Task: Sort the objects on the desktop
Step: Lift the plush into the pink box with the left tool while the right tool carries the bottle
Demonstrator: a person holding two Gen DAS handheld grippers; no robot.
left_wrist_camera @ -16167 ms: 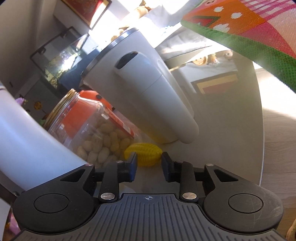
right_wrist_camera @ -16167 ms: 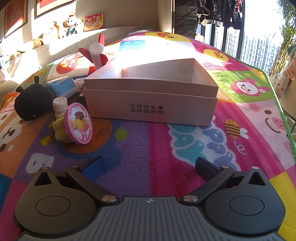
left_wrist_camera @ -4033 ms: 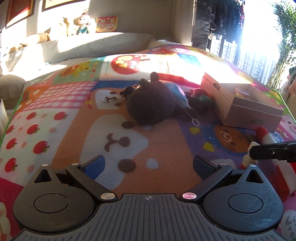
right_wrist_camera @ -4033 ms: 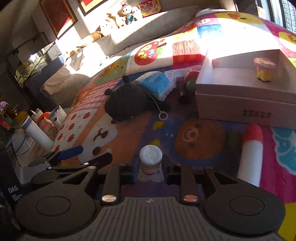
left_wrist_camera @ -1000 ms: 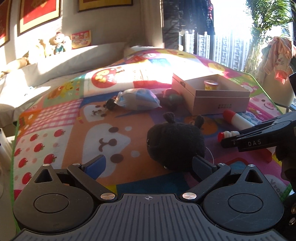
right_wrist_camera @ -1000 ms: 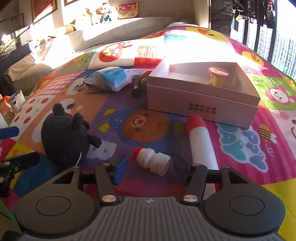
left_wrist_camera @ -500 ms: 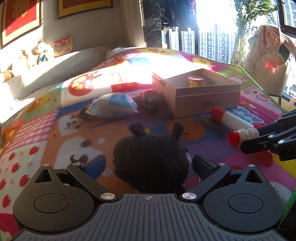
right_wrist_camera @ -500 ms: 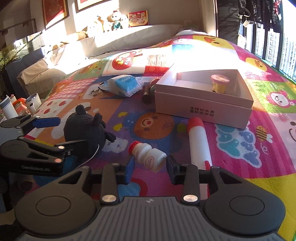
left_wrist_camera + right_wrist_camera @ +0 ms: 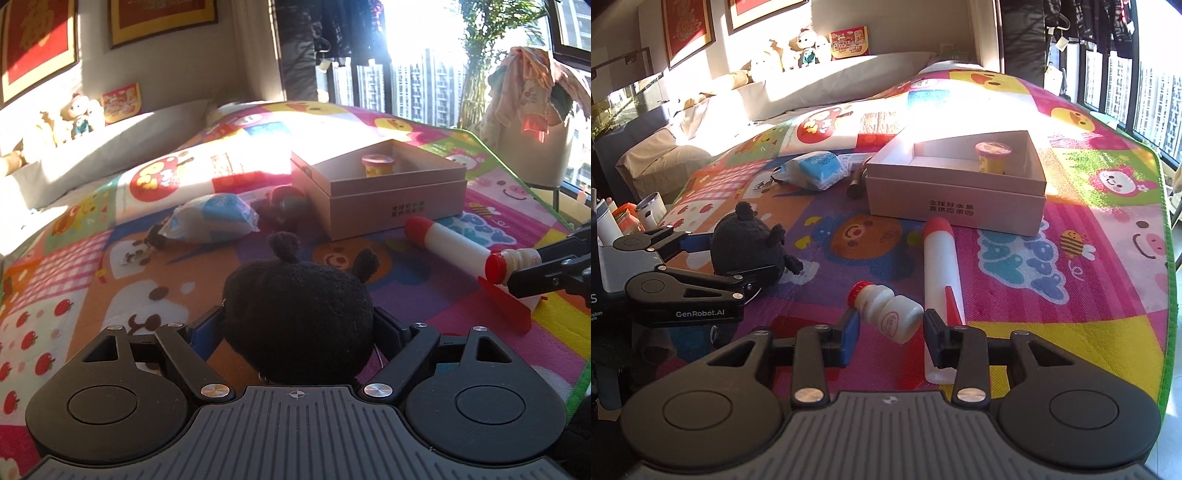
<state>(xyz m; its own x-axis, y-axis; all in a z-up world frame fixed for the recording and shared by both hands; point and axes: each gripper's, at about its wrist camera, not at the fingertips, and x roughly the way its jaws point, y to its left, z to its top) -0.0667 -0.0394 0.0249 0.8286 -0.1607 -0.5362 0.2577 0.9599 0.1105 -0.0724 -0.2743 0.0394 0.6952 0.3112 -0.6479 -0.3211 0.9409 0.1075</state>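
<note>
The left gripper [image 9: 297,328] has its jaws around a black plush toy [image 9: 295,314], which sits low on the colourful play mat [image 9: 1052,280] covering the surface. The jaws have just been closing, and both fingers now lie against the toy's sides, gripping it. In the right wrist view the same toy shows at the left, held between the left gripper's two black fingers.

The right gripper [image 9: 888,328] holds a small white bottle with a red cap [image 9: 886,312], tilted, cap pointing up and to the left, raised above the mat. Its jaws are closed on the bottle's body.

Just behind the bottle a white toy rocket with a red nose [image 9: 940,258] lies on the mat, nose towards an open cardboard box [image 9: 956,195]. A small yellow cup with a pink lid [image 9: 993,157] stands upright inside the box, near its far right corner. To the left of the box lies a blue and white soft packet [image 9: 814,170].
</note>
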